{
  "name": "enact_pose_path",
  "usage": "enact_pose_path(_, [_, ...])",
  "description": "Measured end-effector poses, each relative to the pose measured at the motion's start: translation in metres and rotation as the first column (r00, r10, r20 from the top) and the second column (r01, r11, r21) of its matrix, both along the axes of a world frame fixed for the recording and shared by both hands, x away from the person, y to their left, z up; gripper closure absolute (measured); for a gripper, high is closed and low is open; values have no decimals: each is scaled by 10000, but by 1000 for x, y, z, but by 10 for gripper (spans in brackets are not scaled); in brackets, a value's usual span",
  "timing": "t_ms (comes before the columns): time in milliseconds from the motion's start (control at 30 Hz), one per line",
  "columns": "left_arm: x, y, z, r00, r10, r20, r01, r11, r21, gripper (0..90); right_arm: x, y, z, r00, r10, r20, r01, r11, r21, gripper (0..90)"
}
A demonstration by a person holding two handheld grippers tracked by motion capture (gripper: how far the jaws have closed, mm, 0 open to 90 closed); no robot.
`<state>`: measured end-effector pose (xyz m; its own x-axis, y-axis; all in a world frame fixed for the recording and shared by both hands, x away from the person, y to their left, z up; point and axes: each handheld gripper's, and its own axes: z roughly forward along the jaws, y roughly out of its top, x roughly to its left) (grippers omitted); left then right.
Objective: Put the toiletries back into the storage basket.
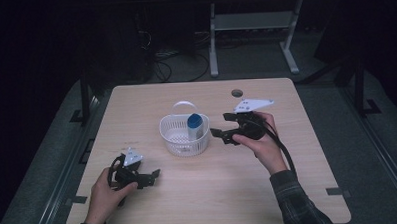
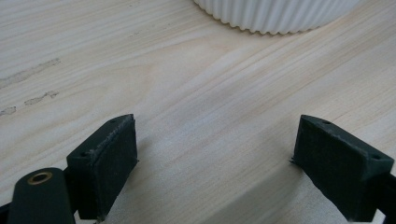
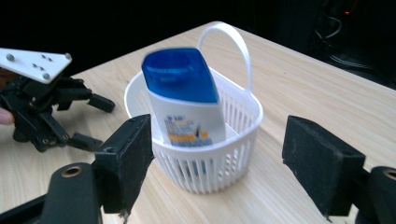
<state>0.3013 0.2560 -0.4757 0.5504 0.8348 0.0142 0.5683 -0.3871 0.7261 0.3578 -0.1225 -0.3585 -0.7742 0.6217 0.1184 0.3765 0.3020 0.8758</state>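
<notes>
— Jaws first: how do they stand?
— Left gripper (image 2: 215,154) is spread wide with nothing between its pads, just bare table (image 2: 140,70). Right gripper (image 3: 217,163) is also wide apart, gripping nothing.
— Room around them?
— Open wood on both sides of the left jaws; the basket (image 2: 275,16) wall lies ahead of them, apart. The right jaws sit just short of the basket, not touching it.
— What's inside?
— One bottle (image 3: 184,100) with a blue cap, upright and tilted, straight ahead between the right jaws. Past it, table edge.
</notes>
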Motion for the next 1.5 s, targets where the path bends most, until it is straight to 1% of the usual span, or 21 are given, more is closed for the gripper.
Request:
enact_pose_path(133, [0, 0, 0, 10000, -1, -8, 1, 10000, 1, 127, -9, -12, -5, 9994, -339, -32, 339, 9992, -215, 231])
enact_pose_path(200, [0, 0, 0, 10000, 0, -5, 0, 10000, -2, 127, -13, -18, -7, 9991, -416, -94, 414, 9989, -222, 227])
enact_pose_path(333, [0, 0, 0, 10000, 1, -6, -1, 10000, -2, 126, -21, -33, -10, 9981, -609, -43, 608, 9980, -174, 227])
enact_pose_path(467, [0, 0, 0, 10000, 11, 1, -11, 10000, -30, 126, -28, -44, -14, 9969, -788, -83, 787, 9968, -101, 226])
enact_pose_path(500, [0, 0, 0, 10000, -1, 13, 1, 10000, -15, 127, -30, -47, -16, 9969, -790, -31, 789, 9968, -116, 226])
enact_pose_path(700, [0, 0, 0, 10000, 12, 5, -12, 10000, -42, 126, -39, -60, -27, 9948, -994, -205, 990, 9949, -193, 226])
enact_pose_path(767, [0, 0, 0, 10000, -5, -7, 5, 10000, -6, 126, -41, -64, -30, 9939, -1070, -261, 1061, 9938, -343, 225])
enact_pose_path(867, [0, 0, 0, 10000, -8, -9, 8, 10000, -3, 126, -46, -69, -36, 9931, -1127, -334, 1112, 9929, -430, 226])
enact_pose_path(1067, [0, 0, 0, 10000, -9, -6, 9, 10000, -1, 126, -57, -79, -49, 9900, -1268, -618, 1220, 9895, -774, 223])
enact_pose_path(1167, [0, 0, 0, 10000, -6, -9, 6, 10000, -7, 126, -63, -85, -55, 9888, -1322, -698, 1261, 9883, -861, 223])
enact_pose_path(1367, [0, 0, 0, 10000, -8, -9, 8, 10000, -7, 126, -73, -96, -64, 9841, -1512, -931, 1422, 9851, -968, 223])
enact_pose_path(1500, [0, 0, 0, 10000, -9, -3, 9, 10000, -4, 126, -78, -104, -70, 9793, -1743, -1027, 1622, 9798, -1168, 223])
